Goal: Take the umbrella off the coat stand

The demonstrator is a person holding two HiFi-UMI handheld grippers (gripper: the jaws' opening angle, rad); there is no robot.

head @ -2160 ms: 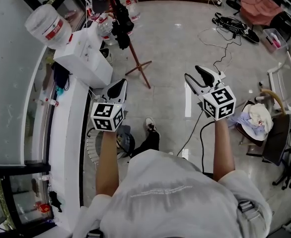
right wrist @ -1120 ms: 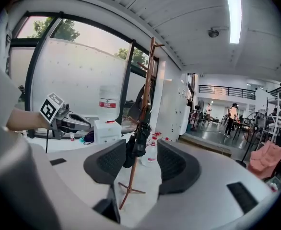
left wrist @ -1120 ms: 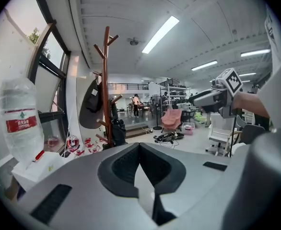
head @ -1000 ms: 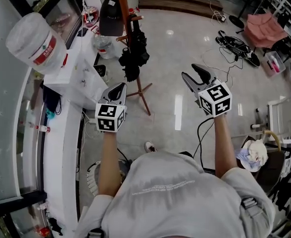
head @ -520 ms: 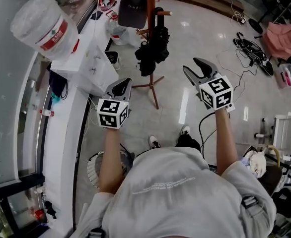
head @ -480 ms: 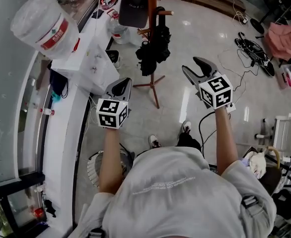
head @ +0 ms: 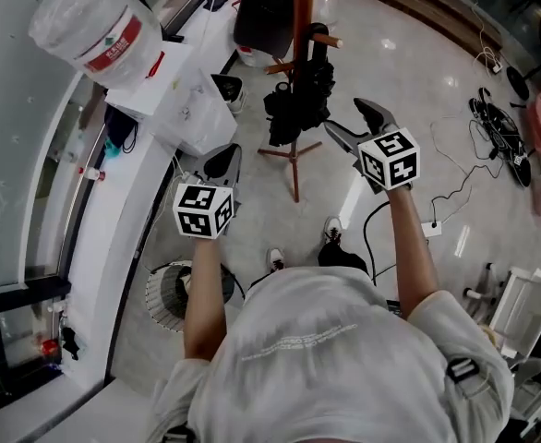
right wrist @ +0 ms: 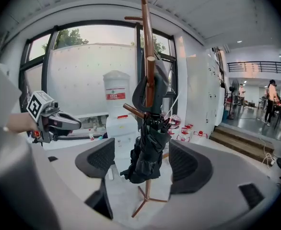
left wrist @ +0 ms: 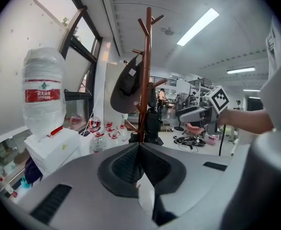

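Note:
A brown wooden coat stand [head: 297, 35] rises in front of me. A folded black umbrella [head: 296, 109] hangs from one of its pegs, and a dark cap [head: 264, 12] hangs higher up. My right gripper [head: 349, 123] is just right of the umbrella, and its jaws are opening. In the right gripper view the umbrella [right wrist: 147, 150] shows in the gap of the right gripper [right wrist: 143, 161], a little ahead of the pads, which do not press on it. My left gripper [head: 221, 162] is shut and empty, left of the stand's pole [left wrist: 147, 71].
A white water dispenser with a large bottle [head: 100, 26] stands at the left on a curved white counter [head: 95, 247]. A round fan [head: 174, 289] lies by my feet. Cables [head: 497, 127] lie on the floor at the right. Steps [right wrist: 246, 145] lie behind the stand.
The coat stand has come closer as both grippers moved toward it. The right gripper now sits beside the umbrella, and its jaws have spread wider. The left gripper stayed shut.

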